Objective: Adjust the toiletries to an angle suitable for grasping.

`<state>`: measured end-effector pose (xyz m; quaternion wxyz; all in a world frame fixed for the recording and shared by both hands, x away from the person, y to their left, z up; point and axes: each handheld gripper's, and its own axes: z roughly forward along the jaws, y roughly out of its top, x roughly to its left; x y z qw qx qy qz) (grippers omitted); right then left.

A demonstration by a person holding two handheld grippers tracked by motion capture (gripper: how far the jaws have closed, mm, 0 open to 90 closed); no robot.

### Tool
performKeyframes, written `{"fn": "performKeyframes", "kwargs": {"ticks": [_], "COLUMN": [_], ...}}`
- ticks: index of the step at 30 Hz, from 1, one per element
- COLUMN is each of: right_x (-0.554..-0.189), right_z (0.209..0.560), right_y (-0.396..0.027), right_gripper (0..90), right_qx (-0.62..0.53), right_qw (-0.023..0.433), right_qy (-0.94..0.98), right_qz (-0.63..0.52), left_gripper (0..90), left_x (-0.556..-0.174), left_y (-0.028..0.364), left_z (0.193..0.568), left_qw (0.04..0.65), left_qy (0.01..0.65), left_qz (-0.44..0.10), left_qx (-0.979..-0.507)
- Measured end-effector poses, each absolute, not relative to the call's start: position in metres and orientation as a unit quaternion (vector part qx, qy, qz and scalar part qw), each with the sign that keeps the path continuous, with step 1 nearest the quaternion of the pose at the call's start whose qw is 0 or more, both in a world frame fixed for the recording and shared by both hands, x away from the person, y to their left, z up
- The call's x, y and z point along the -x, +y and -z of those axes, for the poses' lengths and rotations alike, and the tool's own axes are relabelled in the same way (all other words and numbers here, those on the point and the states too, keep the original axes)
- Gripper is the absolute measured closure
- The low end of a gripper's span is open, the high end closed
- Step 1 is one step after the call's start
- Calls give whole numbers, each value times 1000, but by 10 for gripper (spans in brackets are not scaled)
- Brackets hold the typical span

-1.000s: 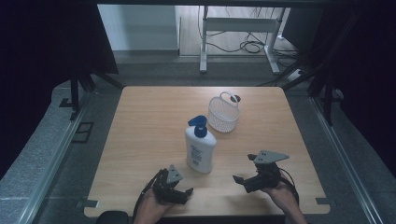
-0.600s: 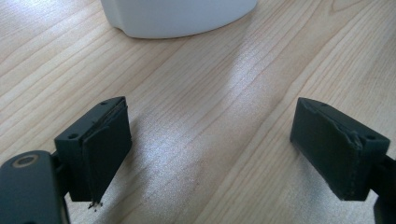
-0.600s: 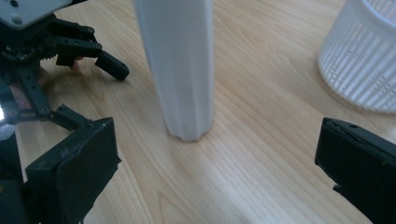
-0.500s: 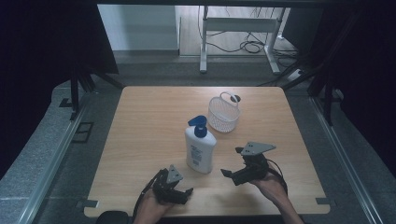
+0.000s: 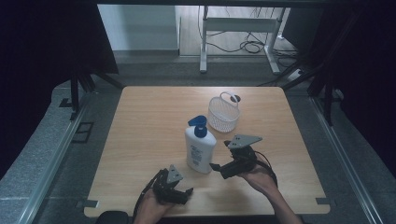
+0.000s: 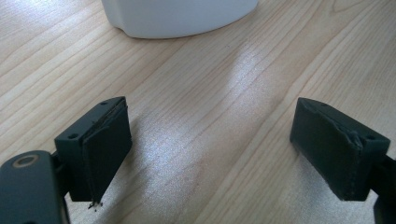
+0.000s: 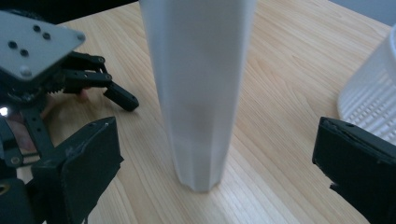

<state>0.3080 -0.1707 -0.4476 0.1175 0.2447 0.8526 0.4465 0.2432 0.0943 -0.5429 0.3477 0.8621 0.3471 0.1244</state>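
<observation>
Bottle (image 5: 200, 148) upright mid-surface, not yet gripped; basket (image 5: 223, 113) at its 1 o'clock, empty. Right gripper (image 5: 219, 166) at bottle's side, jaws apart, straddling it. Left gripper (image 5: 187, 192) low at 7 o'clock, jaws apart, idle.

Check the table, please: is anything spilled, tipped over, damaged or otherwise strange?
Nothing stands out. The white plastic pump bottle with the blue head stands upright on the light wooden table, the white mesh basket sits upright behind it, and no liquid is visible. The right gripper is open beside the bottle.
</observation>
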Motion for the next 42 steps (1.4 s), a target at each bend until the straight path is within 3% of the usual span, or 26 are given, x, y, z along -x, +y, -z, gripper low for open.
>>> {"fn": "performKeyframes", "kwargs": {"ticks": [7,16,24,35,42], "right_x": [-314,-323,-330,-337,-336], "right_z": [441,434,435,433,433], "right_y": [-158,-139,-127,-114,-116], "right_gripper": [24,131,165,364,372], "right_qx": [-234,-220,-221,-214,-216], "right_qw": [110,104,109,112,112], "right_qy": [855,854,856,855,855], "right_qz": [-449,-460,-455,-459,-457], "left_gripper": [119,119,119,119,119], "left_x": [-243,-243,-243,-243,-243], "left_y": [94,94,94,94,94], "left_z": [543,543,543,543,543], "left_qw": [347,347,347,347,347], "left_qy": [348,348,349,349,349], "left_qz": [-125,-125,-126,-126,-127], "left_qx": [-862,-862,-861,-861,-861]}}
